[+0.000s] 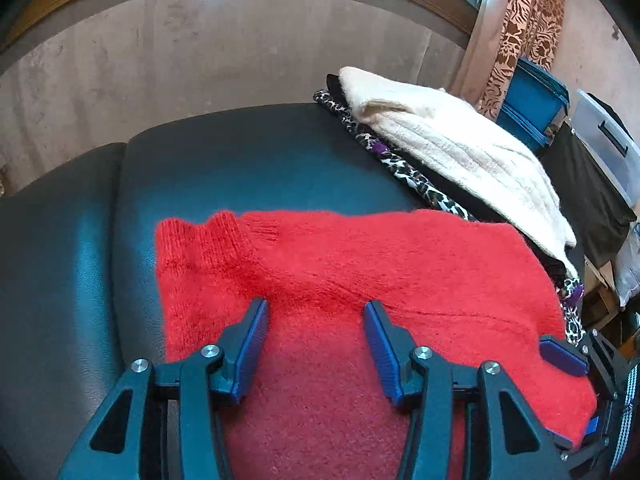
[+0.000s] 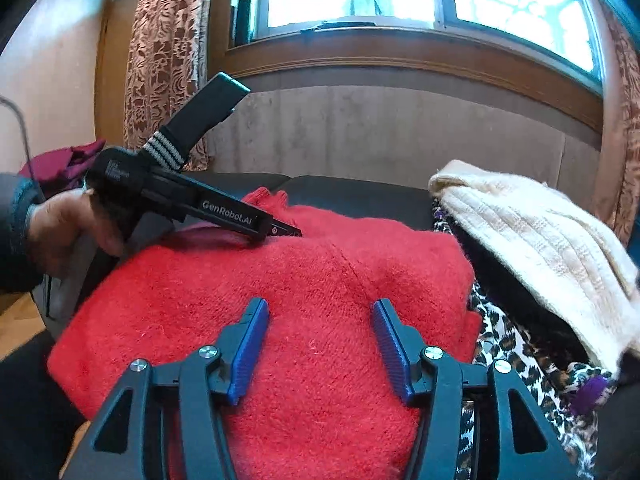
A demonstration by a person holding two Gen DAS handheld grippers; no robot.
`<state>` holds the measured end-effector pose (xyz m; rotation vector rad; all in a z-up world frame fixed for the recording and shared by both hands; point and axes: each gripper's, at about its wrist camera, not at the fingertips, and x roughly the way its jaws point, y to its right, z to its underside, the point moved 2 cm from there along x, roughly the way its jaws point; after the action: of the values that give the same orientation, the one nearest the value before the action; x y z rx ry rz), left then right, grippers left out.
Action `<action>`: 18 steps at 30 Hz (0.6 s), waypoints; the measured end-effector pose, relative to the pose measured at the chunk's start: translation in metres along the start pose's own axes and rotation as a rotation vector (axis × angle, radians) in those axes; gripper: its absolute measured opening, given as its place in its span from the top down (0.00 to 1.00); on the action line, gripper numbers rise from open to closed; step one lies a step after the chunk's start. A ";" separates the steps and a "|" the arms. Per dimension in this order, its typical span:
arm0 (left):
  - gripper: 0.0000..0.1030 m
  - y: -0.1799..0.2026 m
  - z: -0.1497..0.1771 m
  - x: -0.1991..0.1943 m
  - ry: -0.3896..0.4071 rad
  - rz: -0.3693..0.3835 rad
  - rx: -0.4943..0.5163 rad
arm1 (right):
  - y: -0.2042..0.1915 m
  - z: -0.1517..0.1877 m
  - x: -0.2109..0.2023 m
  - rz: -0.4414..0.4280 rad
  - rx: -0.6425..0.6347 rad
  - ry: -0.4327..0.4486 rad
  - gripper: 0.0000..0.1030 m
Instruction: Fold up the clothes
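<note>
Hovering released over the folded red sweater (image 1: 360, 272), both tools, left tool (image 1: 316, 312) and right tool (image 2: 320, 312), risk snagging its fuzzy knit and dragging the fold apart.

grippers: left gripper (image 1: 316, 306), right gripper (image 2: 320, 306), black frames, ribbed blue pads, silver screws | marking: white "GenRobot.AI" lettering | strap: grey-striped | sleeve (image 2: 16, 236): dark

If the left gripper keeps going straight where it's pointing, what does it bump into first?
Most likely the red sweater. The left gripper tilts down at it with open, empty jaws, and the fuzzy knit fills the space right ahead. How near it is I can't tell.
</note>
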<state>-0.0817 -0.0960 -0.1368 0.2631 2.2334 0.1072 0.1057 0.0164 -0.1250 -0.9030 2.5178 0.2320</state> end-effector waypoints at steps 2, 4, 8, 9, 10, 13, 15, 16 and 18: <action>0.50 -0.009 0.000 -0.012 0.014 0.019 -0.055 | 0.007 -0.004 0.000 -0.022 0.041 -0.027 0.44; 0.50 -0.019 0.002 -0.027 0.038 0.052 -0.123 | 0.013 -0.012 -0.001 -0.059 0.098 -0.079 0.40; 0.40 -0.060 0.020 -0.065 0.101 0.185 -0.327 | 0.035 -0.039 -0.021 -0.193 0.307 -0.145 0.00; 0.39 -0.076 0.030 -0.074 0.107 0.225 -0.396 | 0.042 -0.044 -0.032 -0.219 0.349 -0.131 0.00; 0.38 -0.086 0.036 -0.078 0.111 0.249 -0.433 | 0.050 -0.043 -0.040 -0.243 0.384 -0.132 0.00; 0.32 -0.111 0.060 -0.087 0.120 0.327 -0.521 | 0.068 -0.029 -0.057 -0.292 0.489 -0.163 0.00; 0.31 -0.116 0.072 -0.083 0.097 0.389 -0.557 | 0.079 -0.011 -0.064 -0.310 0.567 -0.205 0.00; 0.30 -0.119 0.078 -0.081 0.085 0.420 -0.574 | 0.081 0.000 -0.063 -0.316 0.597 -0.231 0.00; 0.29 -0.117 0.082 -0.074 0.065 0.443 -0.572 | 0.083 0.016 -0.058 -0.336 0.647 -0.271 0.00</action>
<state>0.0091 -0.2274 -0.1513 0.4332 2.0686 0.9829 0.0984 0.1183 -0.1116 -0.9169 1.9513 -0.5051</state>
